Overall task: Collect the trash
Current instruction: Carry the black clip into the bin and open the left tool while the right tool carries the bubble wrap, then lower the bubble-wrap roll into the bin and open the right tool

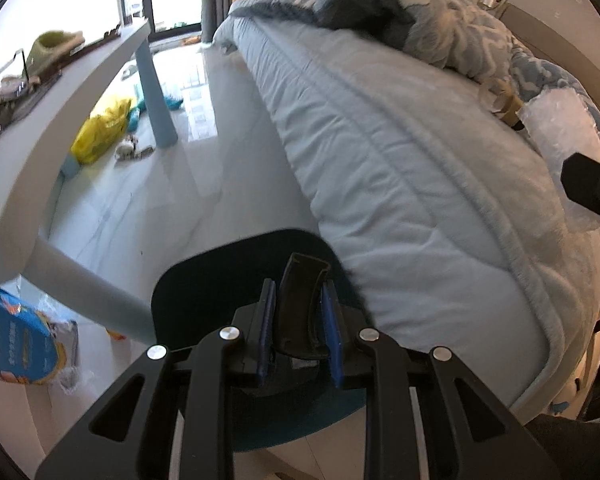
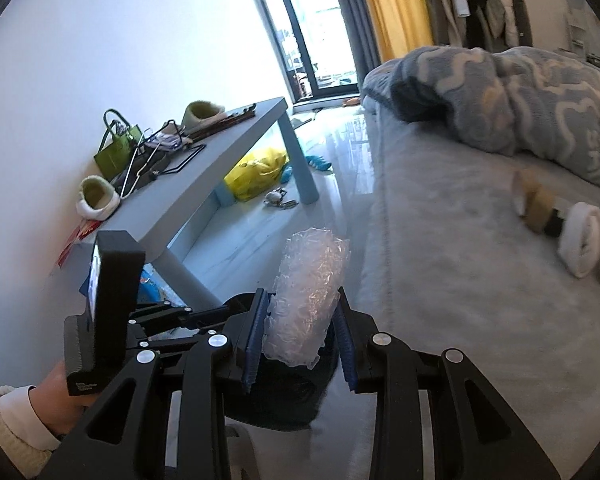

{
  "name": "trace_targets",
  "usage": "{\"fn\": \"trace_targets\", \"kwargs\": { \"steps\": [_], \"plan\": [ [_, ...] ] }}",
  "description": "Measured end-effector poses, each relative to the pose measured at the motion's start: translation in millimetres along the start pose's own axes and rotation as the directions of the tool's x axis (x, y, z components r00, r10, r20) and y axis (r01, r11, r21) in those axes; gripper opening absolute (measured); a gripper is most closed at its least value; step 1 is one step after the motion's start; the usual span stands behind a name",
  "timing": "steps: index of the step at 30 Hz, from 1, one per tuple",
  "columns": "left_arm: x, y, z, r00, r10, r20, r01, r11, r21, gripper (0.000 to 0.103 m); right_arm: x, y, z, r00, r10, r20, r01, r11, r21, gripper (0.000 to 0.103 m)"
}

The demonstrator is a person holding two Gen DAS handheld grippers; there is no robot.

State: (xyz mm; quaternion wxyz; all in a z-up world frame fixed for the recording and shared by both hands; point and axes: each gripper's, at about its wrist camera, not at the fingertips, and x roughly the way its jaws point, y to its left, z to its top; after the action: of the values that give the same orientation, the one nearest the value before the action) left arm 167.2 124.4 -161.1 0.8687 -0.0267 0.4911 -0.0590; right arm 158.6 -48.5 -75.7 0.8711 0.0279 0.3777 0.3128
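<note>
Blue printed plastic package [image 1: 12, 344] on the floor beneath the pale blue counter [image 1: 40, 152]: large yellow characters and smaller white lines, none of them legible.

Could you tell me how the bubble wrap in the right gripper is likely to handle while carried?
The bubble wrap is probably very light, being mostly air. It looks soft, bulging past the right gripper, so it may squash. Its glossy film might slip.

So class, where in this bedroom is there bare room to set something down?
The floor between the bed and the low table lies bare. So does the near bed surface beside the rolled socks. The table's wall end is crowded; a yellow bag sits underneath.
</note>
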Motion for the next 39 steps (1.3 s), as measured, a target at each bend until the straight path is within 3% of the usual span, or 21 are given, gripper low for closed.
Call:
{"fn": "trace_targets", "kwargs": {
  "steps": [13, 16, 19, 23, 29, 39],
  "plan": [
    [18.0, 31.4, -18.3, 0.993, -0.041, -0.109, 0.034, 0.998, -0.059, 0.027, 42.4, 29.4, -1.3, 0.996, 0.034, -0.082, -0.036, 0.999, -0.023, 0.033],
    [17.2, 36.9, -20.0, 0.992, -0.040, -0.115, 0.033, 0.997, -0.063, 0.034, 52.5, 31.9, -3.5, 0.995, 0.021, -0.101, -0.024, 0.999, -0.027, 0.033],
    [11.9, 40.4, -19.0, 0.994, -0.040, -0.100, 0.034, 0.997, -0.068, 0.040, 63.0, 34.0, -6.9, 0.992, 0.016, -0.127, -0.020, 1.000, -0.023, 0.033],
    [3.9, 47.3, -17.3, 0.996, -0.052, -0.076, 0.046, 0.995, -0.084, 0.058, 74.0, 35.5, -10.6, 0.989, 0.011, -0.150, -0.015, 1.000, -0.024, 0.033],
    [-11.0, 55.8, -14.4, 0.999, -0.040, -0.034, 0.037, 0.995, -0.088, 0.058, 89.4, 39.9, -14.2, 0.985, -0.004, -0.174, -0.002, 0.999, -0.034, 0.033],
    [-52.0, 67.3, -3.2, 0.994, 0.017, 0.106, -0.008, 0.996, -0.085, 0.055, 128.3, 44.6, -31.9, 0.968, -0.023, -0.251, 0.013, 0.999, -0.042, 0.033]
  ]
}}
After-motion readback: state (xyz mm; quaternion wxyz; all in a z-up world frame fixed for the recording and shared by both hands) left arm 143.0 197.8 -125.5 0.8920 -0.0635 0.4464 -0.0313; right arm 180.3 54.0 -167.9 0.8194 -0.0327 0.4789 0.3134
